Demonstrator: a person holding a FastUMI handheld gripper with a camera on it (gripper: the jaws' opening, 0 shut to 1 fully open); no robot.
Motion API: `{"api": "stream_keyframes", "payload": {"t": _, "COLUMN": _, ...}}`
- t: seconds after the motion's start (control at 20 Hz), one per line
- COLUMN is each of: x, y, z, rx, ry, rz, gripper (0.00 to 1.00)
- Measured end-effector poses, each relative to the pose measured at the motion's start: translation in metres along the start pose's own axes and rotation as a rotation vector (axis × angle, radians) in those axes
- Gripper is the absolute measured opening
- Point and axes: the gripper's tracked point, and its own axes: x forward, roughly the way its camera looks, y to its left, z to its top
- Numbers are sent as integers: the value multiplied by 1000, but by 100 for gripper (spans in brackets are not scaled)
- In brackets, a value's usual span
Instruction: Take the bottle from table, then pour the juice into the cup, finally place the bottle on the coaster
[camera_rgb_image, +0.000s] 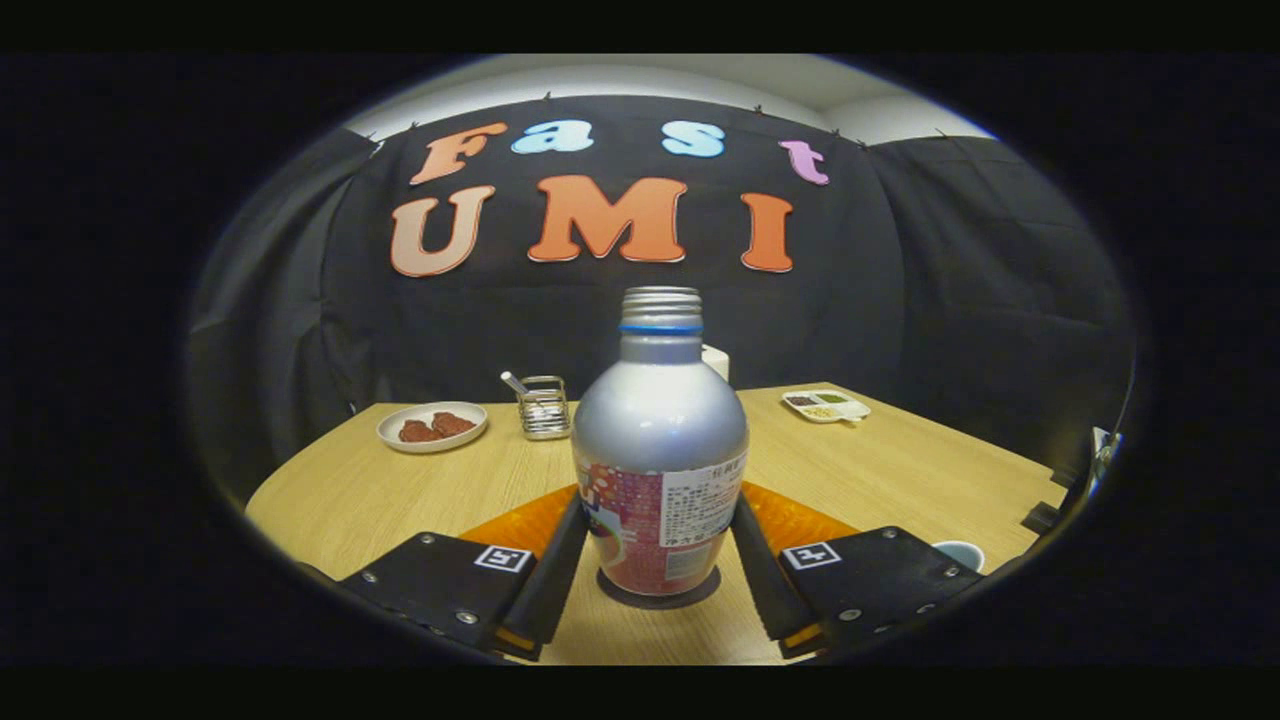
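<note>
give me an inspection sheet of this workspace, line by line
surface: light wooden table with an orange mat on it.
job's things: silver bottle upright, cap off, standing on a dark round coaster; cup just beyond the right finger.
clutter: plate holding reddish pieces, wire holder with a utensil, divided dish, a white thing behind the bottle.
tool: tool straddles the bottle's lower body; fingers close beside it, contact cannot be told.
cables: nothing seen.
surroundings: black cloth wall, pale ceiling above.
</note>
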Motion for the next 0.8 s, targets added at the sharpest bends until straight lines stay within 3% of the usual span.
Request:
{"api": "stream_keyframes", "payload": {"t": 0.35, "x": 27, "y": 7, "z": -30, "rx": -51, "ry": 44, "rz": 8, "gripper": 76}}
{"api": "stream_keyframes", "payload": {"t": 0.8, "x": 31, "y": 3, "z": -40, "rx": -26, "ry": 45, "rz": 5, "gripper": 76}}
